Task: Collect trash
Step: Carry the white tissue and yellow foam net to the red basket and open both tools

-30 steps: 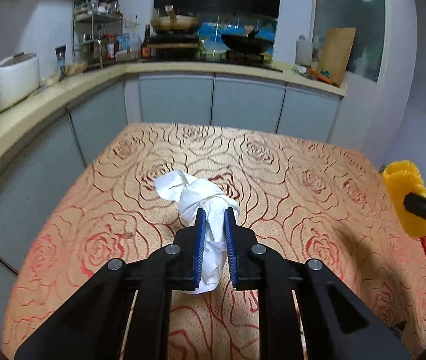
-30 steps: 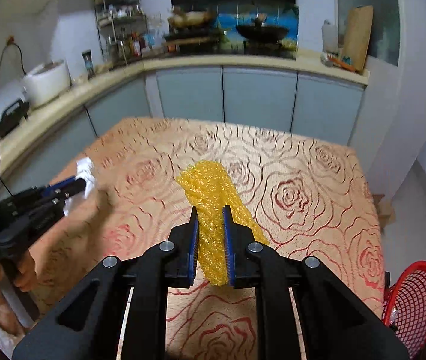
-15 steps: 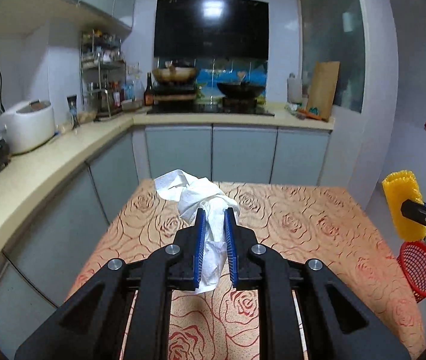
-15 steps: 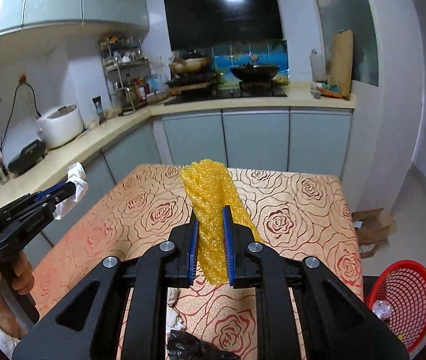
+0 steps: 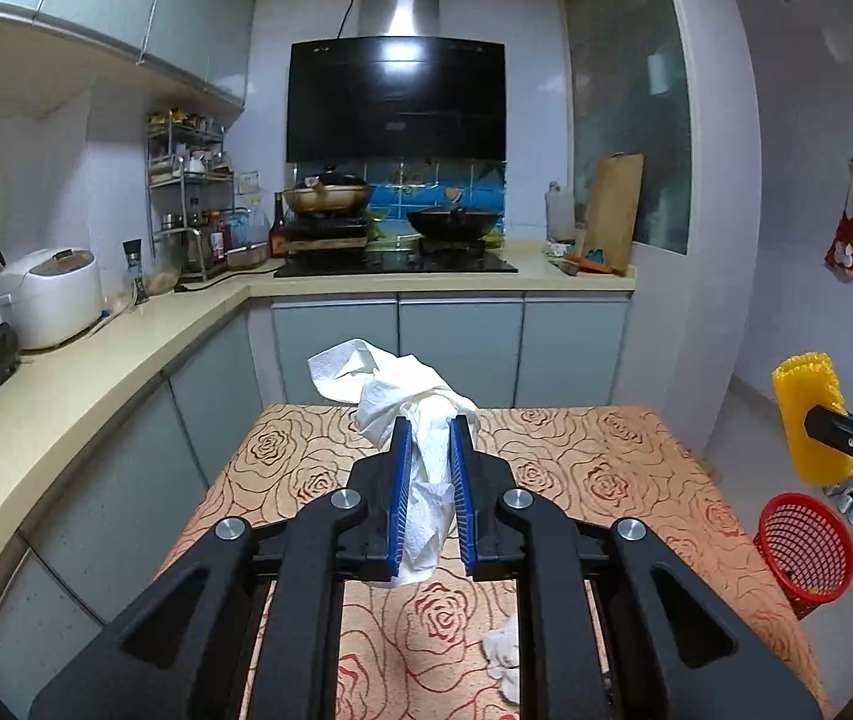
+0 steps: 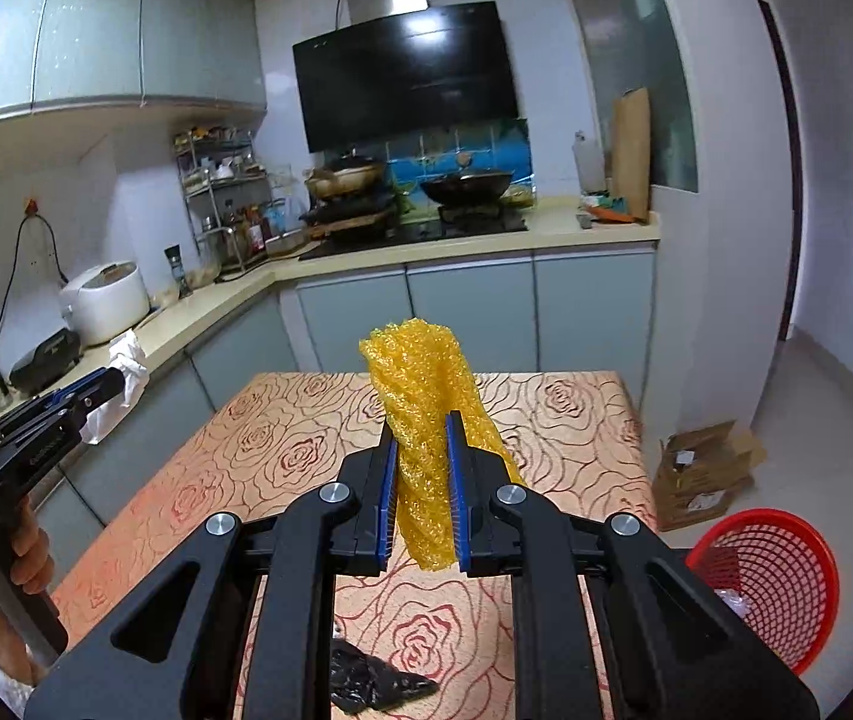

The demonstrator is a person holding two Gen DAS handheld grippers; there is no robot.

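My left gripper (image 5: 431, 429) is shut on a crumpled white paper towel (image 5: 402, 396), which hangs between its blue pads well above the rose-patterned table (image 5: 606, 480). In the right wrist view my right gripper (image 6: 420, 429) is shut on a yellow bubble-wrap strip (image 6: 420, 372), also lifted off the table. The left gripper (image 6: 114, 384) with the white paper shows at the left of that view, held by a hand (image 6: 30, 558). The yellow strip (image 5: 807, 414) appears at the right edge of the left wrist view. A red mesh basket (image 6: 768, 582) stands on the floor right of the table.
A small white crumpled scrap (image 5: 501, 648) and a black plastic scrap (image 6: 372, 684) lie on the near part of the table. A cardboard box (image 6: 702, 474) sits on the floor behind the basket. Kitchen counters with a rice cooker (image 5: 48, 297) run along the left and back.
Both grippers have risen and pulled back from the table with their pieces held; the table now looks lower and farther, and the wall and hood fill more of each view.
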